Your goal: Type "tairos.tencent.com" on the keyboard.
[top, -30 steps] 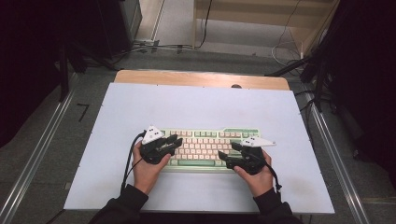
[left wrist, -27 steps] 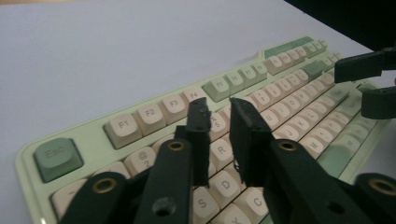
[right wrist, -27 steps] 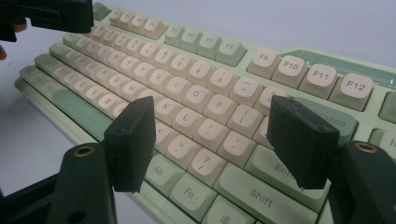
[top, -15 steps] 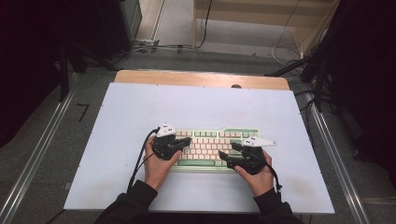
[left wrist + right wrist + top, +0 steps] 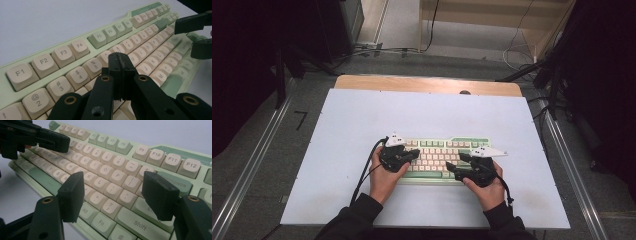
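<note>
High view: green-and-cream keyboard [image 5: 439, 159] lies long axis crosswise near the worktop's [image 5: 362, 120] front edge, left gripper [image 5: 412, 155] over its left half, right gripper [image 5: 454, 167] over its right.

Left gripper view: fingers [image 5: 121, 65] pressed together, empty, tips just above the number row.

Right gripper view: fingers [image 5: 72, 195] spread wide, straddling the P–L keys, holding nothing.
</note>
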A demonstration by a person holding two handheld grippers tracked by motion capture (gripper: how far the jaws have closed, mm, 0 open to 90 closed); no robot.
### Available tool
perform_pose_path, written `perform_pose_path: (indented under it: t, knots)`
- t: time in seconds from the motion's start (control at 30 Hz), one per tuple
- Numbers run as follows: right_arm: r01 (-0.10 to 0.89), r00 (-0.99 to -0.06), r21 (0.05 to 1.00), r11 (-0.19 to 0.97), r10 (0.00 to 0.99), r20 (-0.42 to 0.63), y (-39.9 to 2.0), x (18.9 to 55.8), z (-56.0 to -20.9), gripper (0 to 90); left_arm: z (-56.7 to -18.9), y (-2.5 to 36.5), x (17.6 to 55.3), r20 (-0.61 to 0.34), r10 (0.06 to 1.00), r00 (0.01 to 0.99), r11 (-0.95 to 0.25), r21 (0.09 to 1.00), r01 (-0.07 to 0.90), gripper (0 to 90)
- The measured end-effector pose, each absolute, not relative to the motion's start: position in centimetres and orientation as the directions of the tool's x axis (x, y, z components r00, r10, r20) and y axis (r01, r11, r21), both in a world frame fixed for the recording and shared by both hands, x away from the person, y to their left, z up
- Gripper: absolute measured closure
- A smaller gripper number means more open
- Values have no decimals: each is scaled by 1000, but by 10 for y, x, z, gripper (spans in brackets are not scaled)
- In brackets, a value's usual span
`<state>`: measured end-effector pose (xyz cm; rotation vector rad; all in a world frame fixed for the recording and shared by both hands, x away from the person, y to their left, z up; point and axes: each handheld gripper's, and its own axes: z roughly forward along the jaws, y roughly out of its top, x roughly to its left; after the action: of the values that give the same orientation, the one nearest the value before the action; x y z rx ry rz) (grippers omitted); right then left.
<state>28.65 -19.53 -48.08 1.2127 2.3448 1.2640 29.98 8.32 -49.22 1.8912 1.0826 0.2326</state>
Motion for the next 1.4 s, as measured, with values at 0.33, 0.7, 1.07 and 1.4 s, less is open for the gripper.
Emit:
perform_pose_path:
  t: [0.33,0.7,1.07,1.4]
  knots:
    - [564,-639,772,293,747,183,-195,286,-481,337,-493,81,301,-252,769,587,-211,767,606,900]
    - [562,-641,774,293,746,183,-195,286,-481,340,-485,89,299,-273,767,581,-159,796,584,752]
    - [562,-639,774,291,748,182,-196,287,-481,339,-475,102,291,-292,769,569,-93,830,551,435]
    - [560,-639,776,290,747,182,-196,286,-480,339,-474,115,287,-274,795,542,-78,839,539,384]
